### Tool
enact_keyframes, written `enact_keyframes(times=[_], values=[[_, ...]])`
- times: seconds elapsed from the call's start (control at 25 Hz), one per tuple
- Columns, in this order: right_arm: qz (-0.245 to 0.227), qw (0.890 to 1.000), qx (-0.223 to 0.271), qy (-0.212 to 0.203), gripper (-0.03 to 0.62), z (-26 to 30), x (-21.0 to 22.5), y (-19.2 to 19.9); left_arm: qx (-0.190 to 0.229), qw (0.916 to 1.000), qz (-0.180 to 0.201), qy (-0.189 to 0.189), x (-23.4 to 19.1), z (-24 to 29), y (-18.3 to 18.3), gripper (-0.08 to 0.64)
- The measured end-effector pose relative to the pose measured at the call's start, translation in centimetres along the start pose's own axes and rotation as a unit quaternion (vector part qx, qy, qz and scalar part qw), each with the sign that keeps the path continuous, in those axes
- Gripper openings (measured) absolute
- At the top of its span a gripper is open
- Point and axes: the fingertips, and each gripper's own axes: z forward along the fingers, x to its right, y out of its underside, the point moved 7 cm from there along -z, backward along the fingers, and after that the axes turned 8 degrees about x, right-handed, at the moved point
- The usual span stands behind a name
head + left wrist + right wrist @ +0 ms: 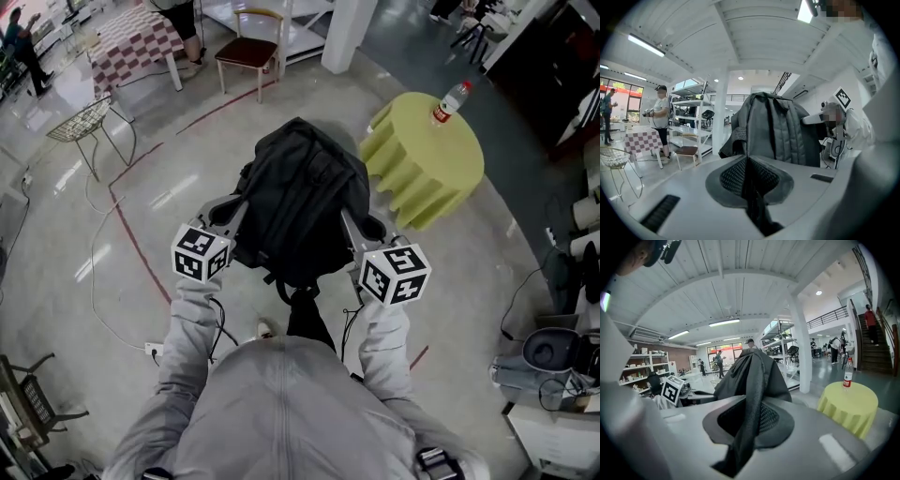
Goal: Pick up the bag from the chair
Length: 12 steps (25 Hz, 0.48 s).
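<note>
We hold the black bag (300,202) up in the air over the pale floor, hanging between our two grippers and clear of any seat. It hangs to the left of the round counter (422,159), near that counter's left edge but not touching its yellow-green cloth. The chair (248,52) with the brown seat stands well apart from the bag, at the top of the head view, and nothing lies on its seat.

Our left gripper (234,214) meets the bag's left side. Its fingers (729,178) are pressed together on a dark strap of the bag, which runs down between the mesh pads. Our right gripper (361,230) meets the bag's right side. Its fingers (771,420) are likewise closed, pinching a dark mesh strap that drapes out of them toward the camera.

A clear bottle (450,101) with a red cap and red label stands upright near the counter's far edge.
</note>
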Motion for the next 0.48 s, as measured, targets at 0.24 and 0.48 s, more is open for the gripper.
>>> enact_keyframes(times=[0.24,0.48], values=[[-0.018,1.000,0.011,-0.008,0.046,-3.1,-2.6,-1.4,0.029,0.9996,0.002,-0.001,2.2,-3.7,-1.4,0.021],[-0.039,0.999,0.028,-0.003,0.046,-6.0,-5.0,-2.5,0.050,0.9986,0.015,0.006,3.8,-6.6,-2.9,0.021]])
